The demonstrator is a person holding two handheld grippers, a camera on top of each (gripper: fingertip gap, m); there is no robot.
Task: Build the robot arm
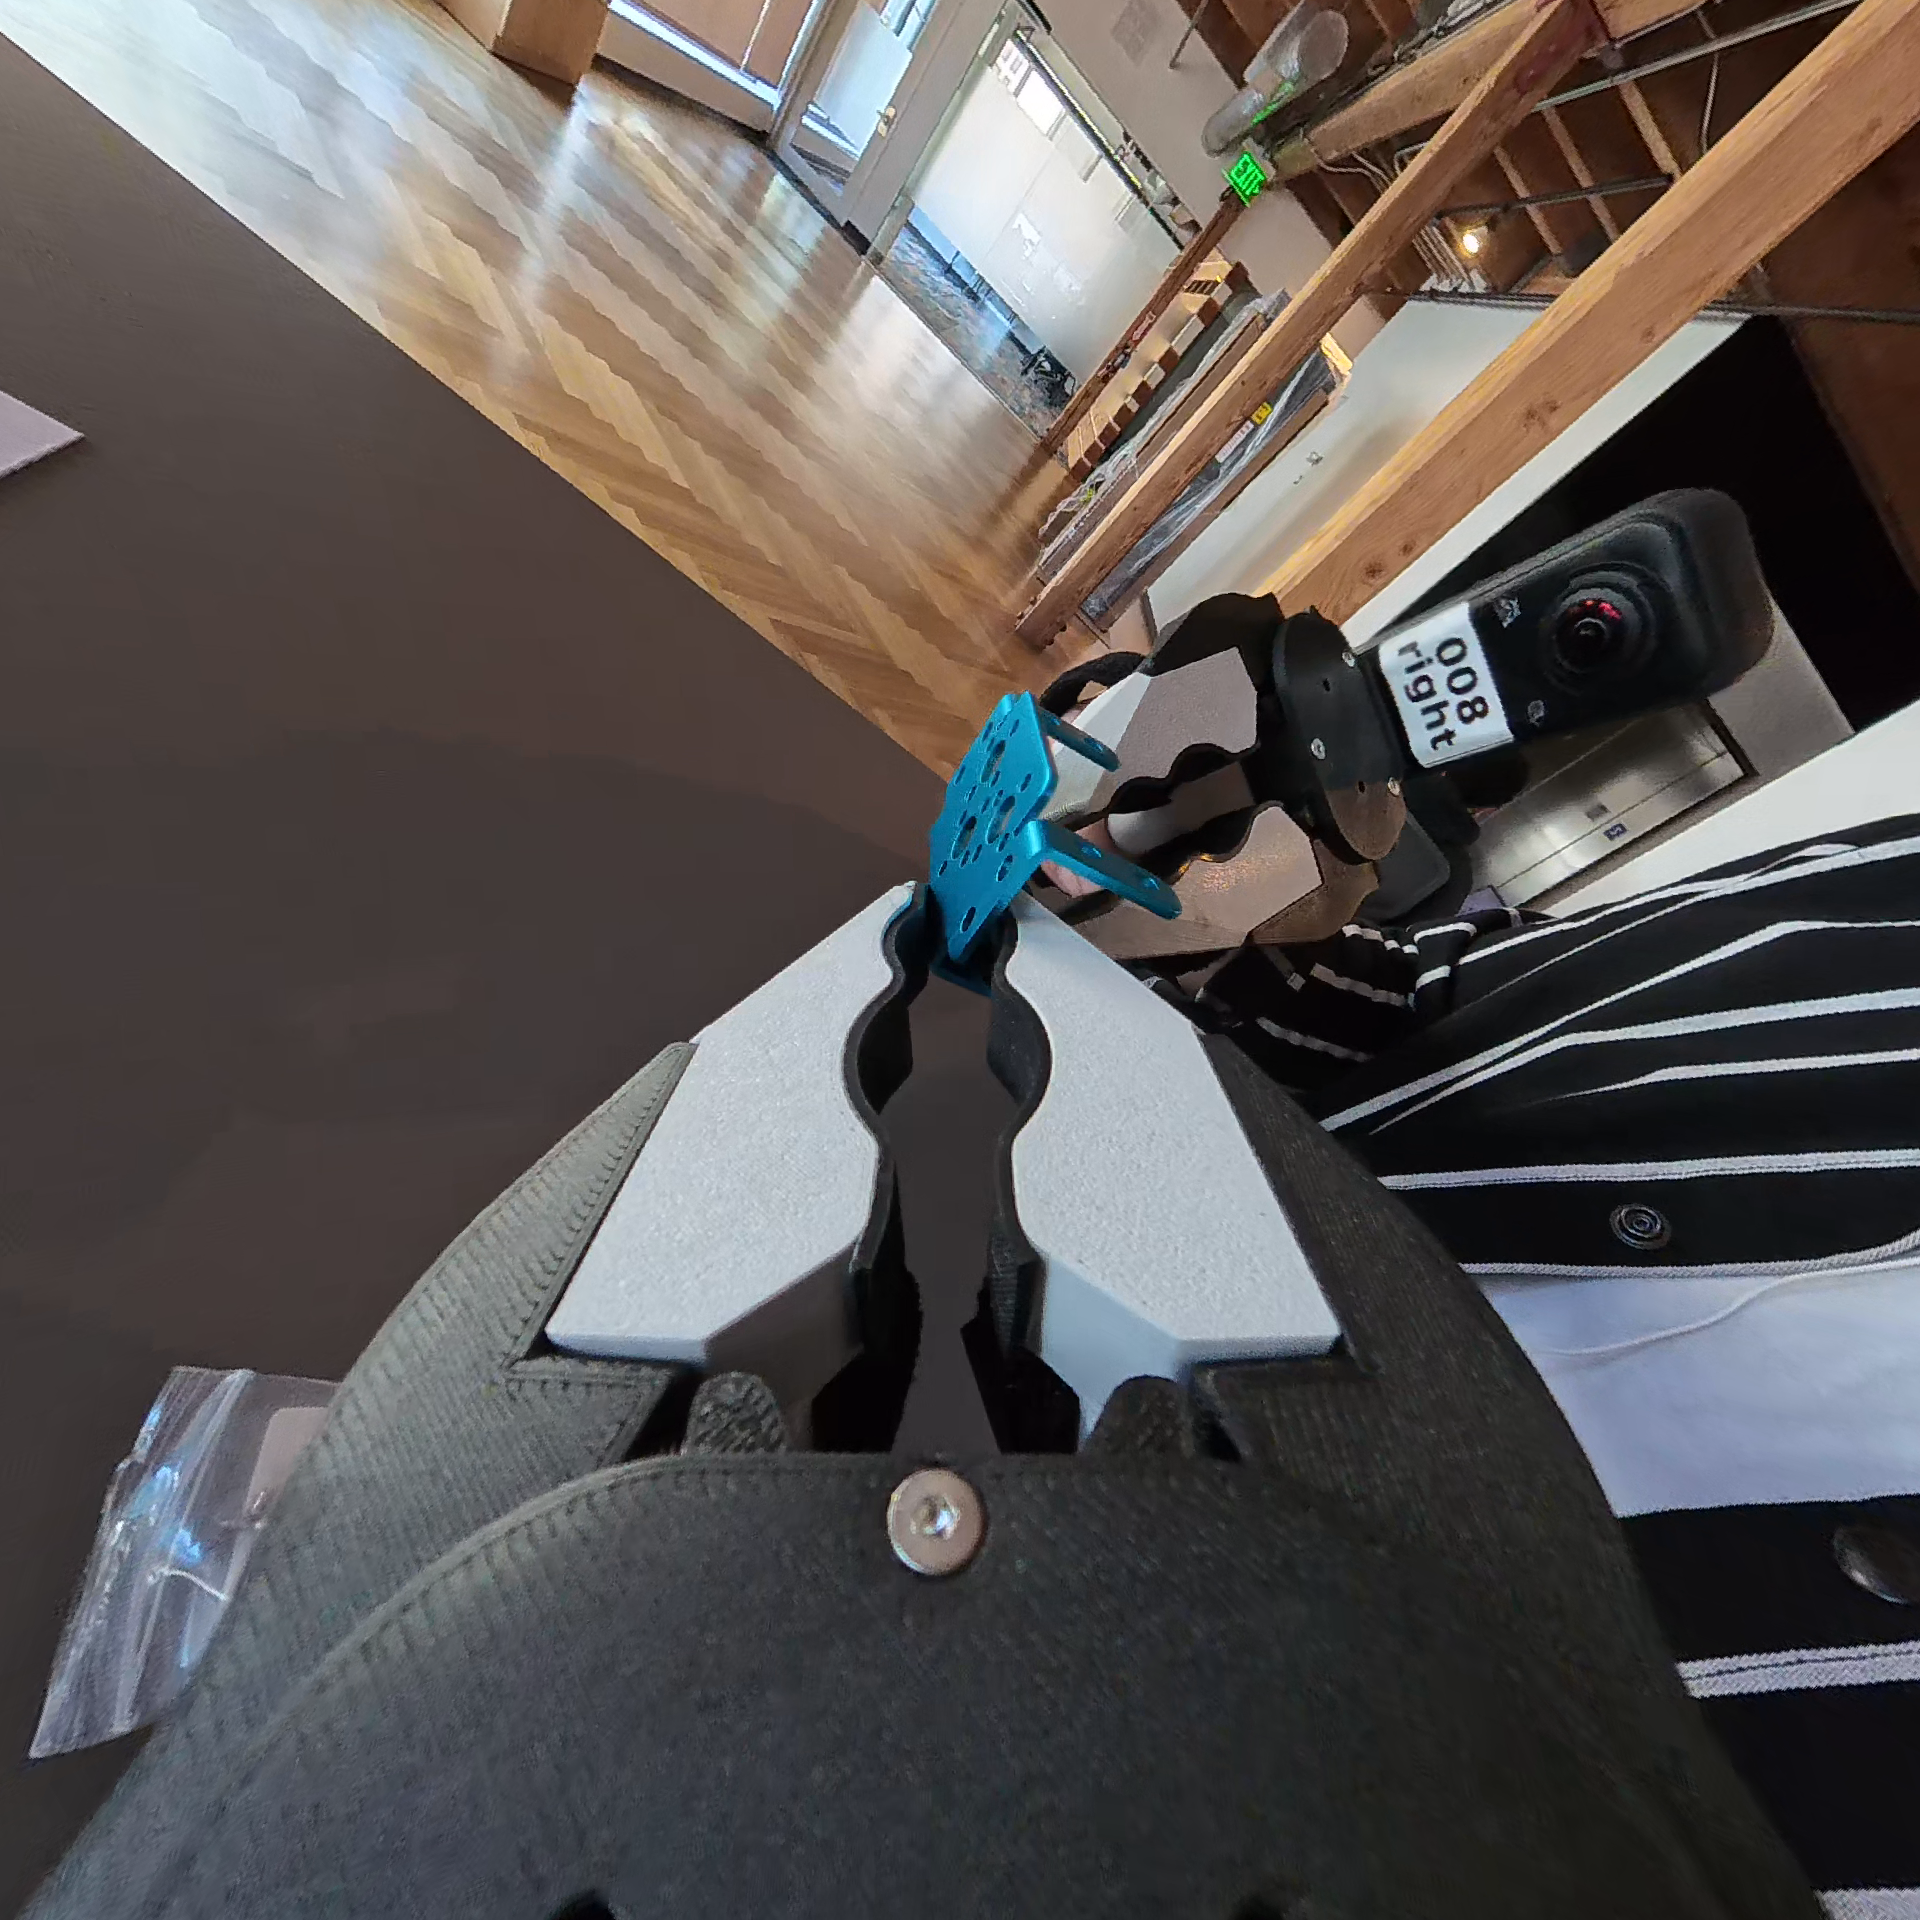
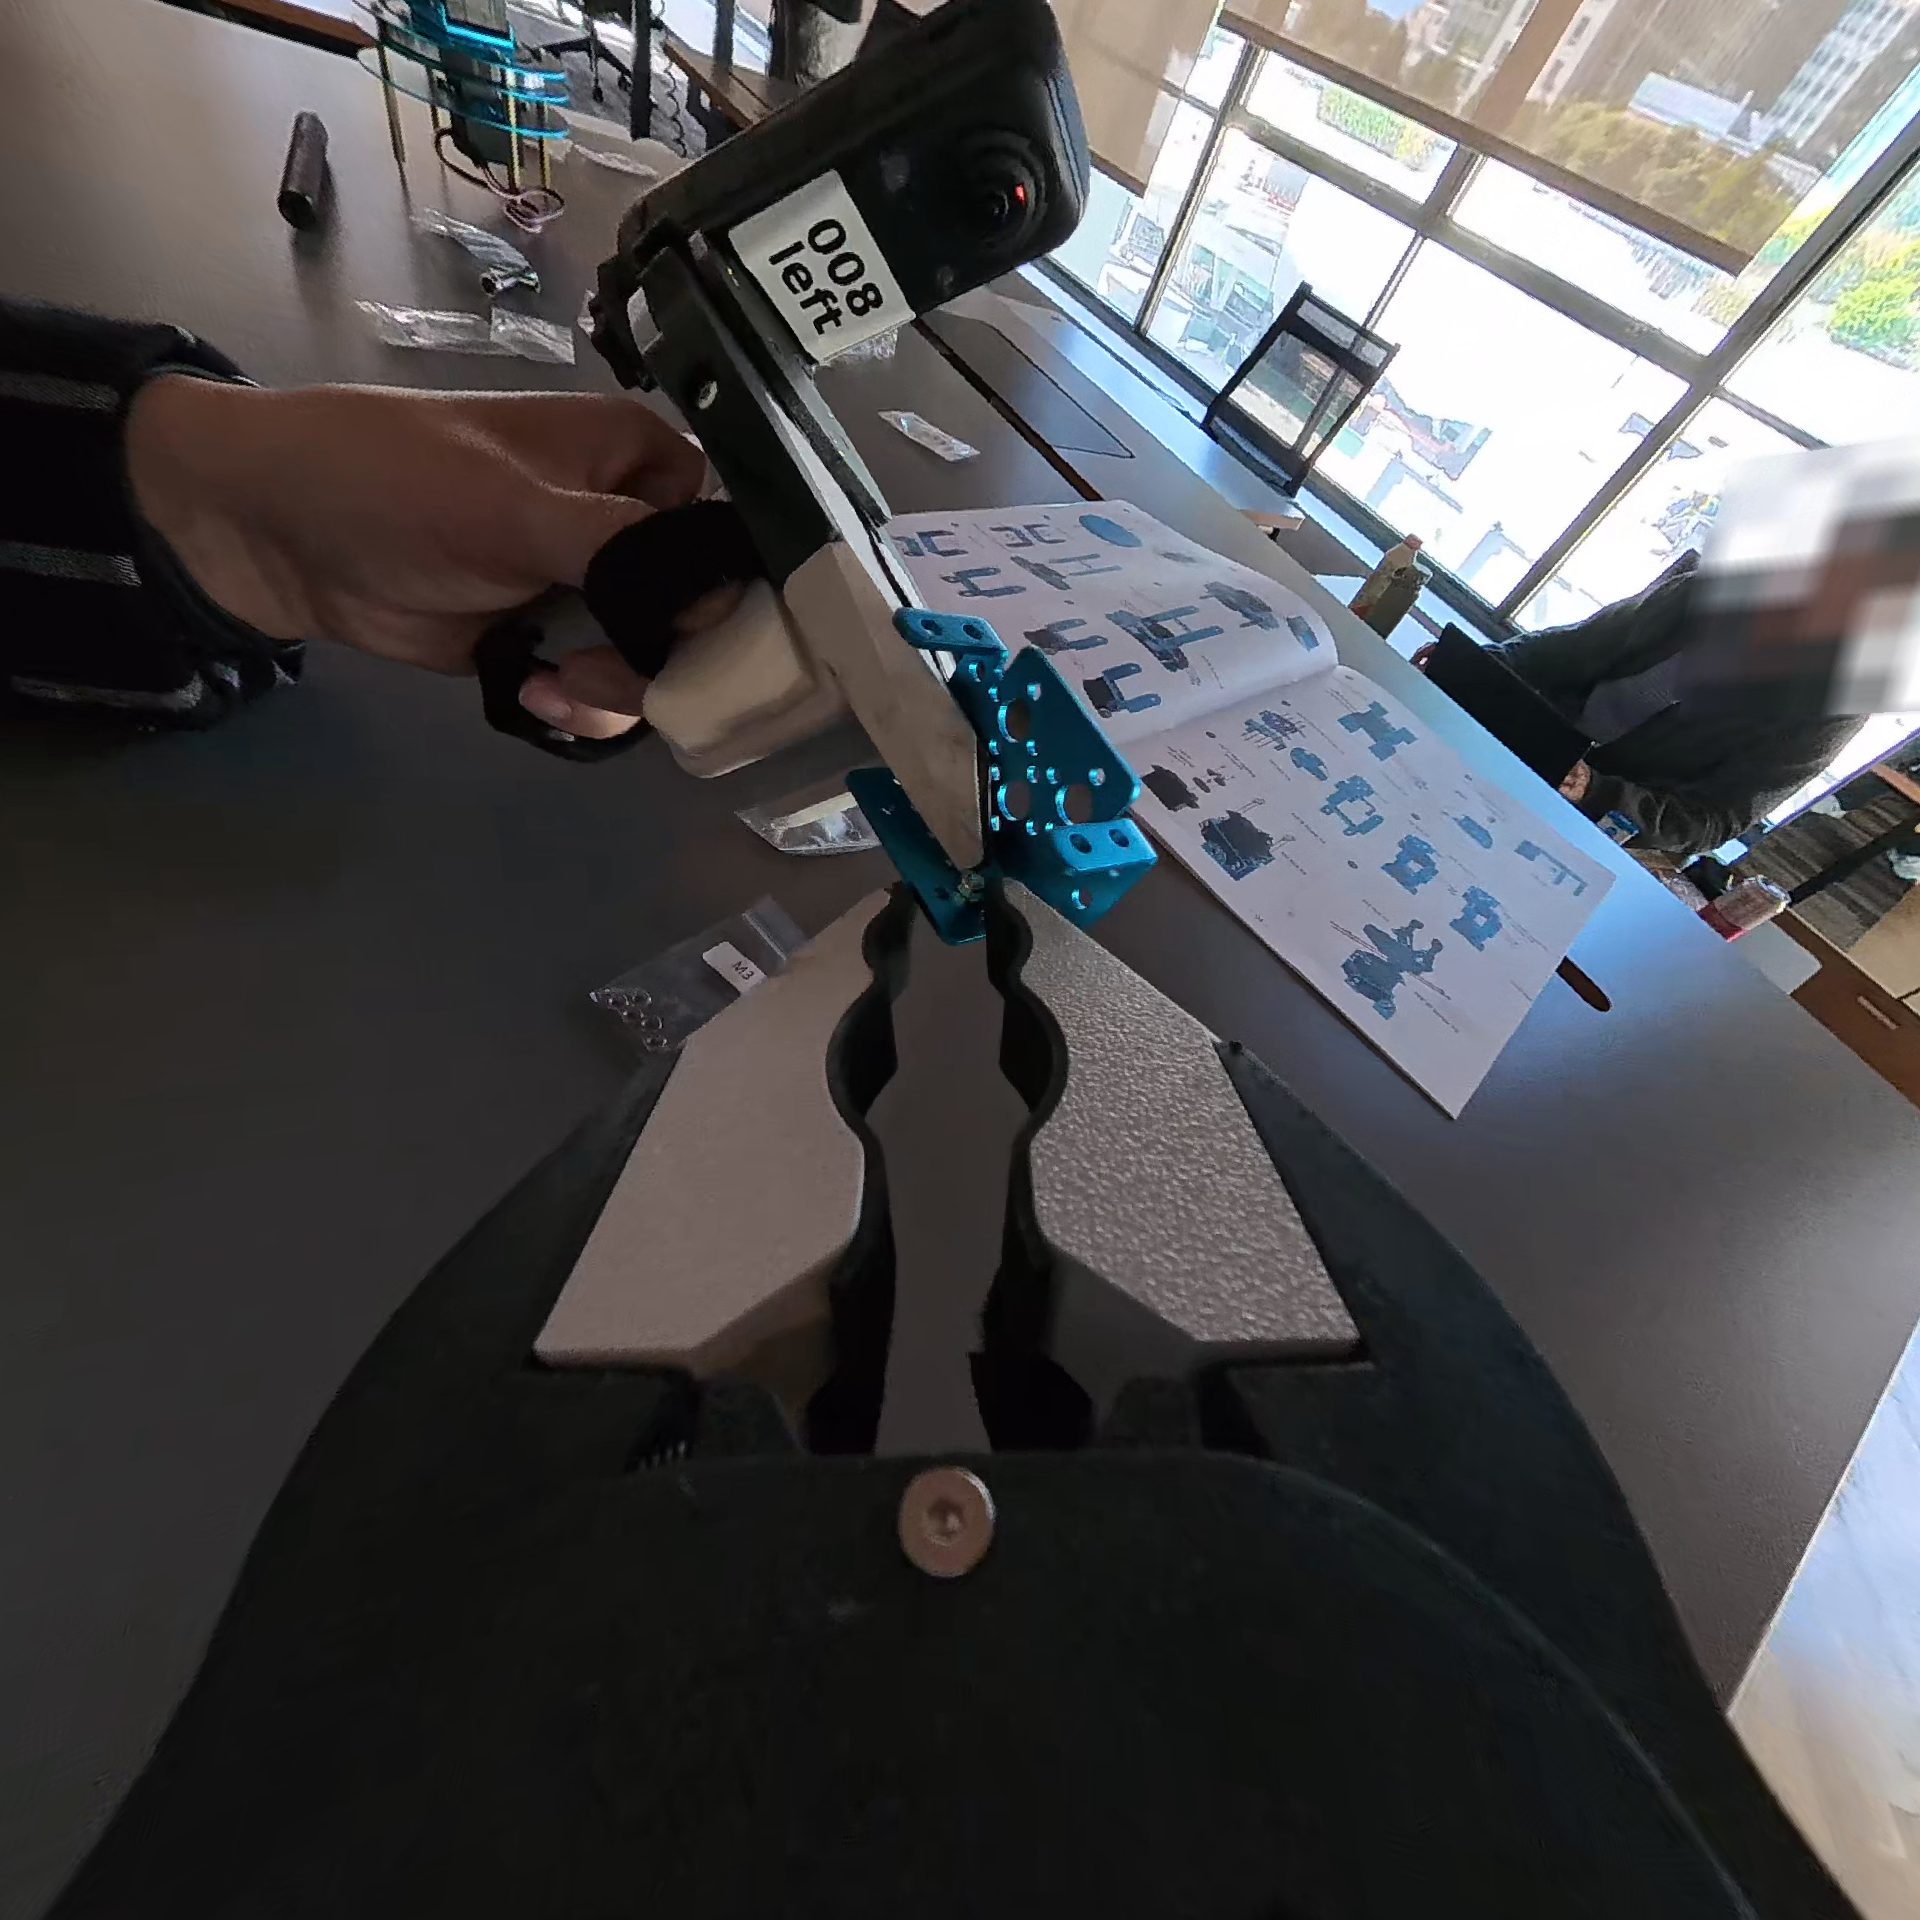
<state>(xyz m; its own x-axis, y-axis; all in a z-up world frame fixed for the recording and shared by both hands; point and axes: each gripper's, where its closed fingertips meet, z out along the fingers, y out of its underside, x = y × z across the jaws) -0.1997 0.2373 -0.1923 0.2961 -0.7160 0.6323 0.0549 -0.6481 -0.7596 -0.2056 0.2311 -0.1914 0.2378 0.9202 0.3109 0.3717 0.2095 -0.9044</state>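
A blue perforated metal bracket (image 1: 987, 816) with bent arms is held in the air between both grippers. My left gripper (image 1: 956, 940) is shut on its lower edge. In the left wrist view the right gripper (image 1: 1195, 821) meets the bracket's arms from the far side. In the right wrist view my right gripper (image 2: 951, 909) is shut on one arm of the bracket (image 2: 1044, 753), where a small silver fastener (image 2: 971, 883) sits. A hand (image 2: 395, 520) holds the left gripper (image 2: 894, 707), which crosses the bracket from the upper left.
Below is a dark table (image 2: 312, 1039) with an open illustrated booklet (image 2: 1299, 748), small plastic bags (image 2: 696, 982) (image 1: 156, 1538), a black cylinder (image 2: 304, 166) and a layered clear assembly (image 2: 478, 73). A person (image 2: 1662, 727) sits at the far right. A striped garment (image 1: 1610, 1039) is close by. Left and right tips are no more than a few centimetres apart.
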